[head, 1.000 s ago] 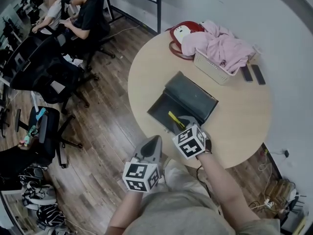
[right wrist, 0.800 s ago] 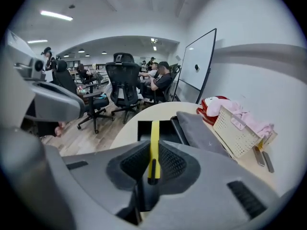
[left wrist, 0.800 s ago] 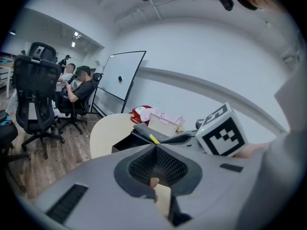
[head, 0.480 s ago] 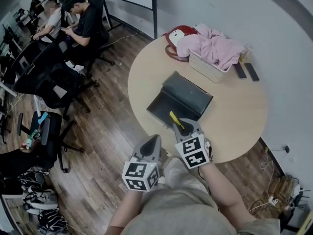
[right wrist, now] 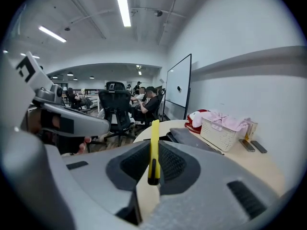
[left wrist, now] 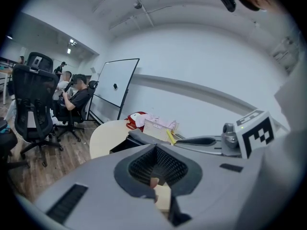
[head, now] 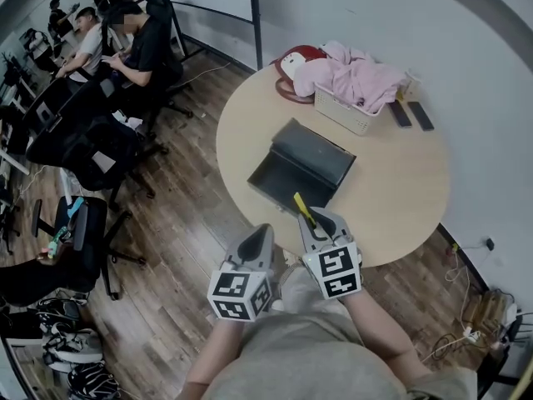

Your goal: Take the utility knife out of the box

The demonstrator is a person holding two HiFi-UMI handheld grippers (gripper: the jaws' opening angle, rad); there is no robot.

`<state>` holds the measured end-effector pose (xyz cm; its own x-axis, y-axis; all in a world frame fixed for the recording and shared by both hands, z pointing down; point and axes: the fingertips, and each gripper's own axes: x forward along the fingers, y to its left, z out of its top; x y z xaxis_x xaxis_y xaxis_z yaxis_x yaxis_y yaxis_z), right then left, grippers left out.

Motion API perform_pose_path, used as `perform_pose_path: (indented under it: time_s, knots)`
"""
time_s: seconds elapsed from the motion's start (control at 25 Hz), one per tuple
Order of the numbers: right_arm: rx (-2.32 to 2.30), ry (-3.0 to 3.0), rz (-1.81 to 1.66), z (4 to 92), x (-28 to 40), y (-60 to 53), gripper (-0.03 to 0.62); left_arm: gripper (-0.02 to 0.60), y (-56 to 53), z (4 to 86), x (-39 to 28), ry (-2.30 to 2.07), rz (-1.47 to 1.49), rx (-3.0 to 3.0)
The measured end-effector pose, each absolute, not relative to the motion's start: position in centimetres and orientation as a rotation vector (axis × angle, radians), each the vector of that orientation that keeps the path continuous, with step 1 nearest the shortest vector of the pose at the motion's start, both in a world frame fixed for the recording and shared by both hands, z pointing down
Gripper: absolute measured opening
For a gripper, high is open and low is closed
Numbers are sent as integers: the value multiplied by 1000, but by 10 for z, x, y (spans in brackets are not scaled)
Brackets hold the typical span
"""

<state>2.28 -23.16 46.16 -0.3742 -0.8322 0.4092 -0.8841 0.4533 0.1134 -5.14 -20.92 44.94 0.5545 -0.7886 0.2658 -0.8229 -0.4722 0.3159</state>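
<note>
An open dark grey box (head: 310,158) lies on the round beige table (head: 400,198). My right gripper (head: 315,221) is shut on the yellow utility knife (head: 303,209), which it holds in the air above the table's near edge, clear of the box. In the right gripper view the knife (right wrist: 154,138) stands upright between the jaws of that gripper (right wrist: 153,169). My left gripper (head: 261,237) hangs just off the table edge, left of the right one, shut and empty. The left gripper view shows the knife (left wrist: 170,137) and the box (left wrist: 129,140) beyond its own jaws.
A white basket (head: 348,115) with pink cloth and a red bag (head: 287,65) sit at the table's far side, two dark phones (head: 410,115) beside them. Office chairs (head: 83,140) and seated people (head: 141,36) are at the left. A wall is close at the right.
My right gripper has risen and drawn back toward me with the knife, out of the box to the table's near edge. The left gripper lifted slightly.
</note>
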Motion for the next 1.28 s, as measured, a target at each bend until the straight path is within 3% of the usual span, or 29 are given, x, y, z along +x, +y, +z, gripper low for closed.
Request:
perform_pose_path:
  time_s: [1.28]
  knots:
    - [1580, -2382, 245, 443, 36, -201, 43, 3, -194, 444, -48, -1301, 123, 2419]
